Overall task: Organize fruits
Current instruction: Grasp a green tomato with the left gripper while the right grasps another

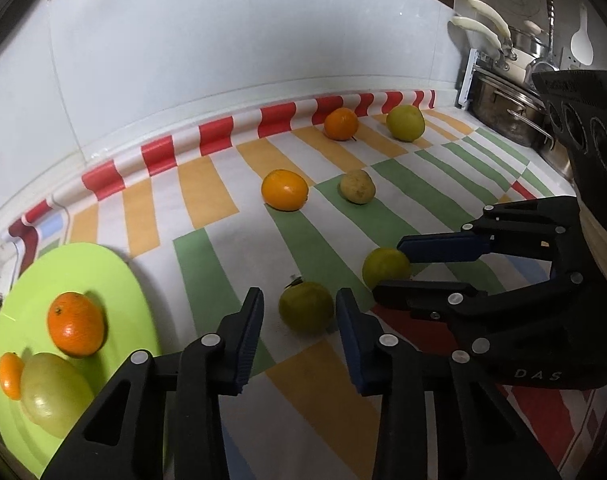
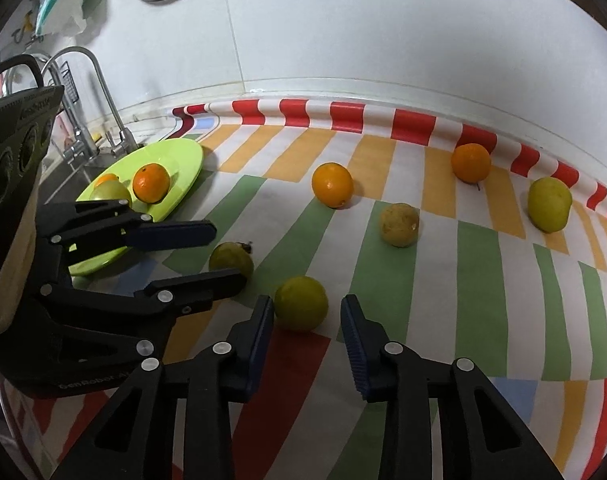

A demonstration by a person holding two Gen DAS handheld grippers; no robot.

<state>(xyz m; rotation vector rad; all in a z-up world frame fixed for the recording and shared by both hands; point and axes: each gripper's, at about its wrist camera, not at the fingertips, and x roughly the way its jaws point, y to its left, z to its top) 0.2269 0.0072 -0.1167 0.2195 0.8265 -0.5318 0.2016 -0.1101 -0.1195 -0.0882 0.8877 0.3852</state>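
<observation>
In the left wrist view, the left claw (image 1: 299,296) stands with its jaws apart around the left green fruit (image 1: 306,307). The pad at 3 o'clock seems to touch the fruit, but a gap shows on the 9 o'clock side, so it is not yet clamped. In the right wrist view, the right claw (image 2: 306,302) is the same but mirrored. Its jaws are apart around the right green fruit (image 2: 300,303), with the 9 o'clock pad against it and a gap at 3 o'clock. Both fruits lie on the striped cloth (image 1: 231,280), near each other.

I judge the step in hand to be a double pick, one green fruit for each claw. The next move calls for both claws to close fully and evenly, because a round fruit pushed from one side may roll away. After that comes a lift and a carry to the plate (image 1: 115,280), which lies at 8 o'clock in the left view. It already holds two oranges and one pale green fruit, so free room is mostly on its far part.

Farther, at 12 o'clock, lie the mid orange (image 1: 284,190) and a brown fruit (image 1: 357,187). By the wall are the far orange (image 1: 341,123) and a yellow fruit (image 1: 405,123), so much of the task is left.
</observation>
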